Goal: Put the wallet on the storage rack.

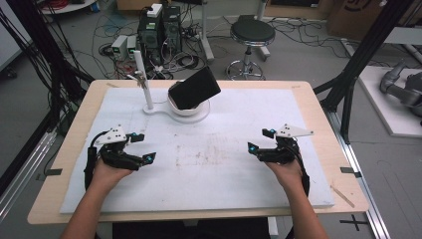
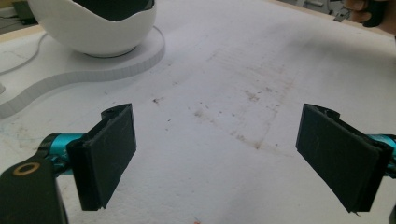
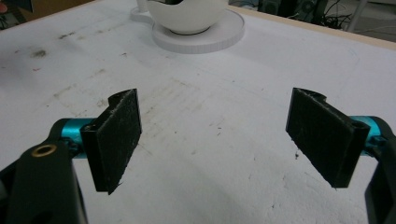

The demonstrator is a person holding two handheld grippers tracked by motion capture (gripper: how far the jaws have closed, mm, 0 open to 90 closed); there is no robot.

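Observation:
A black box-shaped object [image 1: 194,88] leans tilted in a white bowl [image 1: 185,108] on a white round base [image 1: 199,115] at the back middle of the mat. A white post [image 1: 142,79] rises from the same base to its left. My left gripper [image 1: 142,147] rests at the mat's left side, open, with nothing between its pads [image 2: 109,156]. My right gripper [image 1: 260,141] rests at the right side, also open and empty, its pads [image 3: 116,135] wide apart. The bowl [image 2: 93,28] shows ahead of the left gripper and the bowl [image 3: 187,14] ahead of the right.
A stained white mat [image 1: 209,154] covers a wooden table [image 1: 323,124]. Beyond the table stand a black stool [image 1: 252,34], computer cases [image 1: 160,27] and cables on the floor. Black frame posts [image 1: 366,45] flank the table.

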